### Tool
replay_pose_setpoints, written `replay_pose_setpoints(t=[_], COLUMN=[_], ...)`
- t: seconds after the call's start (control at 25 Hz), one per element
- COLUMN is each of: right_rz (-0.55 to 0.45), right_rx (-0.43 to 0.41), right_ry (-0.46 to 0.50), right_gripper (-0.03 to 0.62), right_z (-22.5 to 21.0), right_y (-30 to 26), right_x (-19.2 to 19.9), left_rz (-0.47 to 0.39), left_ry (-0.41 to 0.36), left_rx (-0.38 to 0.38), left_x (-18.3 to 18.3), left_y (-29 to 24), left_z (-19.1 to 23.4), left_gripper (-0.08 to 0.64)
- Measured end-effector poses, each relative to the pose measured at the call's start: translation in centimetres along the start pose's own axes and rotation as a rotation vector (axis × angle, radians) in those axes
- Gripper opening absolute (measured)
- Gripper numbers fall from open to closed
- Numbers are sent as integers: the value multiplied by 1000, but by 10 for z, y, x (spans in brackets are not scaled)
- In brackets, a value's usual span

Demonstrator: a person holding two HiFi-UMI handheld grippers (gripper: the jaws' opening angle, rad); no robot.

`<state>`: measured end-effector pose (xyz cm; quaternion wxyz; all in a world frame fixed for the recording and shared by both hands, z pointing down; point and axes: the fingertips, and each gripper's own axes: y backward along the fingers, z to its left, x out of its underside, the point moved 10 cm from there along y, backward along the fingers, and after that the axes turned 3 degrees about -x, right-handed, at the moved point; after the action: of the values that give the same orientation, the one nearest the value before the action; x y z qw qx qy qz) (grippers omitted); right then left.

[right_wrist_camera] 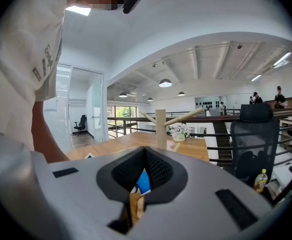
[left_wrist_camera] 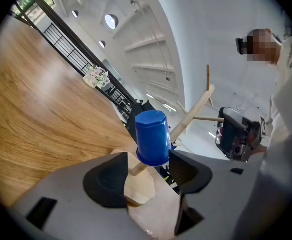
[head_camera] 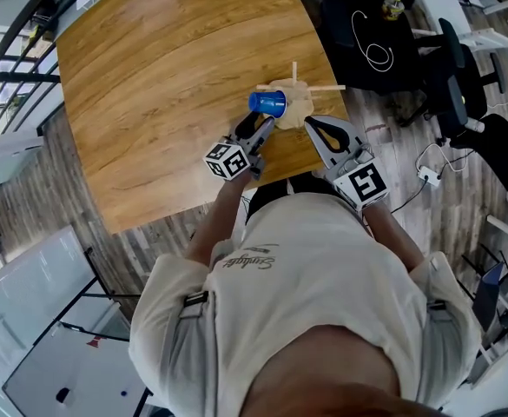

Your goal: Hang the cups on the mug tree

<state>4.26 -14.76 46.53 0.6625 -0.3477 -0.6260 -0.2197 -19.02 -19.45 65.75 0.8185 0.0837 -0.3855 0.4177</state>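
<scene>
Left gripper view: cup (left_wrist_camera: pixel 152 136) mouth-down on the tree's (left_wrist_camera: pixel 195 109) left peg, long axis along the peg, between the spread jaws of the nearer left gripper (left_wrist_camera: pixel 146 156), ungripped; right gripper (right_wrist_camera: pixel 145 151) closed, empty, at right

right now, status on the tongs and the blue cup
Left tongs open at blue cup, no grip. Right tongs shut, empty. Cup upside down on mug tree peg. Nothing blocking.
</scene>
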Motion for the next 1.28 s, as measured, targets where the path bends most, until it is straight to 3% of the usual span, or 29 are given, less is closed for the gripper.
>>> replay_pose_setpoints(t=[0.32,0.48,0.64,0.84,1.0,1.28], right_rz=[-30,-46,-53,-90,-123,-162], right_rx=[-39,-48,-58,-70,-64,-44], right_ry=[13,26,29,44,59,81], right_gripper=[-5,-5,-5,-5,-5,-5], right_z=[1,-3,-1,4,9,8], right_y=[-5,-10,-12,-16,-16,-3], right_x=[-4,-9,-12,-21,-33,-51], left_rz=[-87,-128,-121,-126,-103,-122], left_ry=[-1,-74,-154,-222,-306,-350], left_rx=[2,-8,-24,24,-2,16], left_x=[-14,-41,-55,-73,-93,-121], left_y=[33,51,62,72,80,77], left_z=[-27,-46,-62,-83,-102,-125], left_gripper=[253,219,158,125,69,43])
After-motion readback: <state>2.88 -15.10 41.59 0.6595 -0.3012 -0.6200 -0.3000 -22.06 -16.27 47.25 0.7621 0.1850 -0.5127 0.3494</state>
